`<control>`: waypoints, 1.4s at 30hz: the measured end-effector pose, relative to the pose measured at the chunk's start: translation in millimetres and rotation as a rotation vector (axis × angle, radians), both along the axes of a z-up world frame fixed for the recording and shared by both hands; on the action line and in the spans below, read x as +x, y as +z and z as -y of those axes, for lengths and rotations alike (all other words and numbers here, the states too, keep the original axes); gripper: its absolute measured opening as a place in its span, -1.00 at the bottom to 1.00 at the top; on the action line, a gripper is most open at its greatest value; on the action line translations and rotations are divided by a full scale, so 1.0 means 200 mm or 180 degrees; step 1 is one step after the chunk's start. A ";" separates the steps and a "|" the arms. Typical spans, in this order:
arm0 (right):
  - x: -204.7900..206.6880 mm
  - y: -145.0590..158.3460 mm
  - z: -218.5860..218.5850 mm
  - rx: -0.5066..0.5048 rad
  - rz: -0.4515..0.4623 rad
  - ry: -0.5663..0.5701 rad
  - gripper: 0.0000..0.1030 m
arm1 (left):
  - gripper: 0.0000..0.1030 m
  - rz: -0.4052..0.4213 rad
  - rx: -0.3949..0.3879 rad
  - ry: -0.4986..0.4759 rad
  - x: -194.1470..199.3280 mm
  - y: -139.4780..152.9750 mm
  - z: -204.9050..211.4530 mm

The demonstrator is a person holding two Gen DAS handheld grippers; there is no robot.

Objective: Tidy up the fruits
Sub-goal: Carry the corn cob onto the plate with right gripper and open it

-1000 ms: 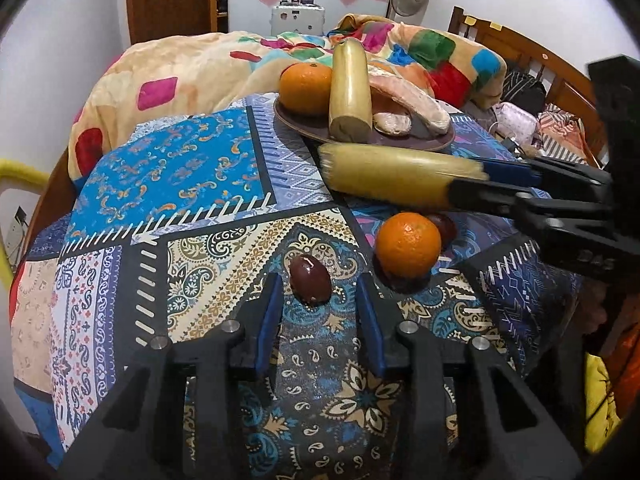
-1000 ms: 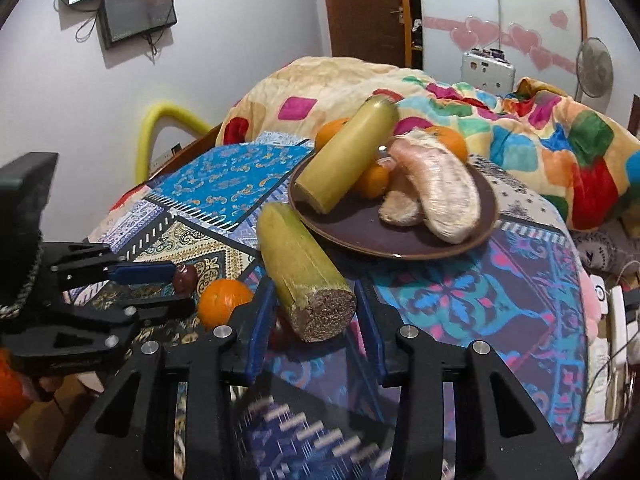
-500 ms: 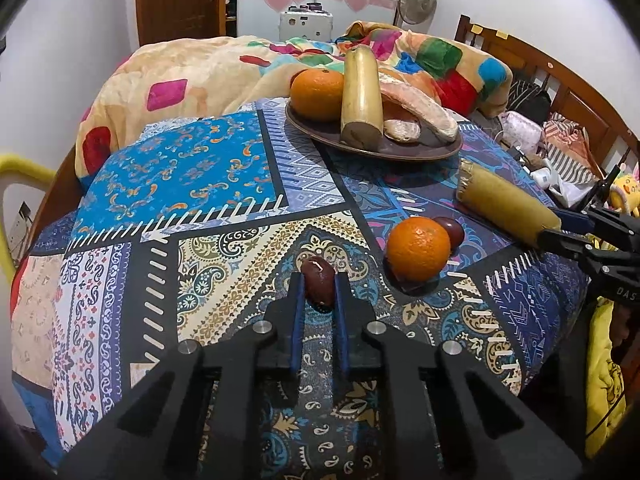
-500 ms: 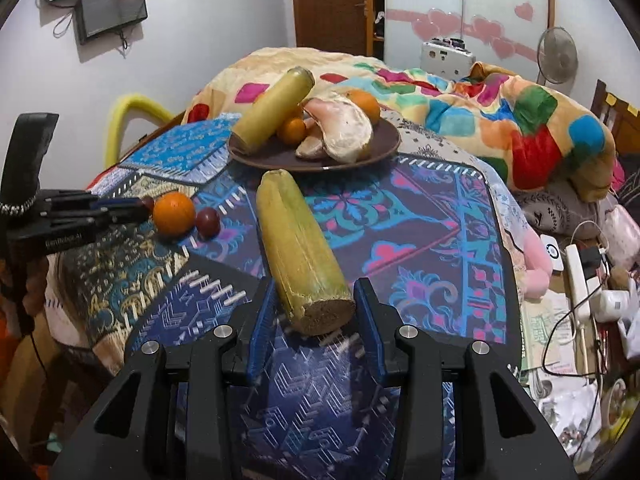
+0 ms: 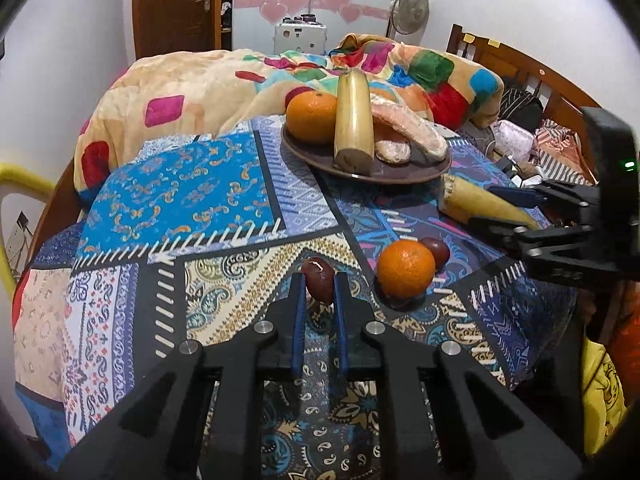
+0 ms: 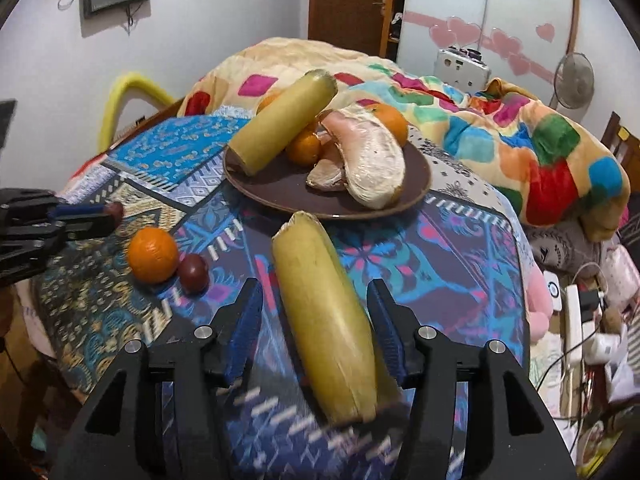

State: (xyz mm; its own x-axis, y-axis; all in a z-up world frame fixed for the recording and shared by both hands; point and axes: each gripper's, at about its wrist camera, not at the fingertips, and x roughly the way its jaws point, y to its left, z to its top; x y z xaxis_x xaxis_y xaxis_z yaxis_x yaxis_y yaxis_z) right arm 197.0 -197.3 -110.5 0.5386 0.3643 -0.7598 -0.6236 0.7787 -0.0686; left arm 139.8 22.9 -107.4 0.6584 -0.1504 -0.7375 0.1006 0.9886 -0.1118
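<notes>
gripping a dark red date [image 5: 319, 285] on the patterned counter [image 5: 200, 240], left gripper [image 5: 319, 308] must lift it to the plate [image 5: 416, 172]; right gripper [image 6: 316, 320], jaws wide, straddles a loose yellow stalk [image 6: 320, 320].

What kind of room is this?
Most likely a bedroom: a colourful blanket is heaped behind the fruit table, a wooden headboard stands beside it, and a wardrobe with pink hearts lines the wall.
</notes>
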 end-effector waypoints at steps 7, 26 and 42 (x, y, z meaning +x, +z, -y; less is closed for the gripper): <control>0.01 0.01 0.00 0.0088 0.0006 -0.0050 -0.33 | -0.75 0.0052 0.0004 -0.0032 0.04 0.02 0.03; 0.05 0.37 0.01 0.0864 0.0370 -0.0156 -0.37 | -0.75 0.0368 0.0038 -0.0073 0.21 0.22 0.09; 0.28 0.23 -0.13 0.0974 0.0111 -0.0168 -0.36 | -0.75 0.0284 0.0064 -0.0050 0.50 0.14 0.05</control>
State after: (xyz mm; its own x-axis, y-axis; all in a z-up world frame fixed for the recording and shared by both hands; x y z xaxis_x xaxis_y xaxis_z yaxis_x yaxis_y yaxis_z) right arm 252.4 -171.6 -65.3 0.5866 0.5441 -0.5998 -0.5830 0.7978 0.1535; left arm 239.5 12.0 -80.1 0.7193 -0.1469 -0.6790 0.1246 0.9888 -0.0819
